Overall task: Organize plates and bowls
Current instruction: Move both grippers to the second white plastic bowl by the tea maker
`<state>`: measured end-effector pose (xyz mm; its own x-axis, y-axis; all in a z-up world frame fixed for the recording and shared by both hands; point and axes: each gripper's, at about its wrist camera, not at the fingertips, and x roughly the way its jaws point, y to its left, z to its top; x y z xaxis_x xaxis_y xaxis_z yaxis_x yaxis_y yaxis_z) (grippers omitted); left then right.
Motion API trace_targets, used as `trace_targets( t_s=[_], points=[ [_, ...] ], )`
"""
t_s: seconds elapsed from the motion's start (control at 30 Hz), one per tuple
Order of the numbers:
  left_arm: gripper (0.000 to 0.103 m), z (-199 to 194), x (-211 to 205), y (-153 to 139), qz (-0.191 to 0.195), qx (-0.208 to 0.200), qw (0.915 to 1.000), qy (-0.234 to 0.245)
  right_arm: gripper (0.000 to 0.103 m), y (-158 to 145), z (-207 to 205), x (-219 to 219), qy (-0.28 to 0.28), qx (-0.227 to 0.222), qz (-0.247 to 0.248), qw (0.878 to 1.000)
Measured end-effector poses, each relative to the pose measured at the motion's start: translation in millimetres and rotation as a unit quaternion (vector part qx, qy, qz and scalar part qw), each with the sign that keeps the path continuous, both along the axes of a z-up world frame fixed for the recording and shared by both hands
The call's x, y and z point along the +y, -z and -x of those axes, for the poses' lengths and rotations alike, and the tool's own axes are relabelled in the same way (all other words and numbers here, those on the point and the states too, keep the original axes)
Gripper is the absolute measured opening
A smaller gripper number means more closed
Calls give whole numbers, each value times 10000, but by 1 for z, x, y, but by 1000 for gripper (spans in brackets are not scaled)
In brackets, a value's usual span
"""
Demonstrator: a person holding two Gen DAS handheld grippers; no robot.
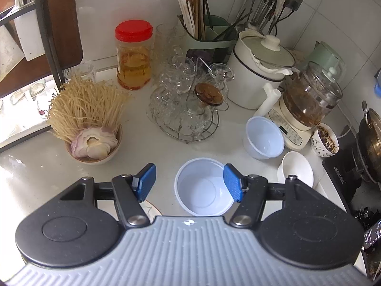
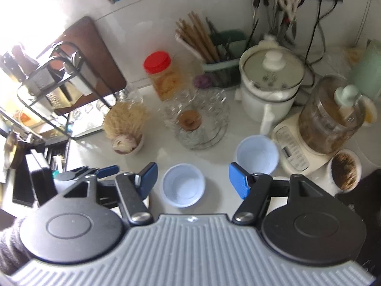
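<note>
A pale blue plastic bowl (image 1: 202, 190) stands upright on the white counter (image 1: 35, 166); in the left wrist view it shows between the fingers of my left gripper (image 1: 189, 182), which hangs above it, open and holding nothing. A second plastic bowl (image 1: 264, 138) leans tilted by the kettle base, and a white ceramic bowl (image 1: 296, 169) sits to its right. In the right wrist view my right gripper (image 2: 193, 180) is open and empty, high above the near plastic bowl (image 2: 183, 186). The second bowl (image 2: 257, 155) shows beyond its right finger. The left gripper's blue pad (image 2: 109, 169) shows low at the left.
A bowl of dried noodles and garlic (image 1: 95, 147) stands left. Behind are a red-lidded jar (image 1: 133, 54), a wire rack of glassware (image 1: 185, 104), a chopstick holder (image 1: 204, 33), a white pot (image 1: 257, 71), a glass kettle (image 1: 309, 100) and a patterned bowl (image 1: 325, 143). A wok (image 1: 371, 147) sits far right.
</note>
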<state>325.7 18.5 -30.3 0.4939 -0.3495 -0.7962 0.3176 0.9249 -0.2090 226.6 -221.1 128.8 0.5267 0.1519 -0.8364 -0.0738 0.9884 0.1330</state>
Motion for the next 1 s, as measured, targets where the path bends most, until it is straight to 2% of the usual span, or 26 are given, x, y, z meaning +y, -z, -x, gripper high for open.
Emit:
trace_targets(
  t_s=[0.43,0.6,0.73,0.83,1.0],
  points=[
    [68,-16,-24,3,33,63,9999,75,68,-8,-21,-14,-129,432,206,9988],
    [68,-20,-28,3,62,66,10000,9,68,-9,-22,-25,-1,221,49,9997],
    [68,-18,-29,3,61,36,10000,-19,68,-1,-23,-23,-81,360,-69,9993],
    [68,-16,-28,3,111,61,9999,-54,68,-2,-16,-21,-130,251,-97,9996],
    [68,-10,-26,-1,240,-44,9997,-48,68,10,-8,-31,200,172,-143,9995]
  ],
)
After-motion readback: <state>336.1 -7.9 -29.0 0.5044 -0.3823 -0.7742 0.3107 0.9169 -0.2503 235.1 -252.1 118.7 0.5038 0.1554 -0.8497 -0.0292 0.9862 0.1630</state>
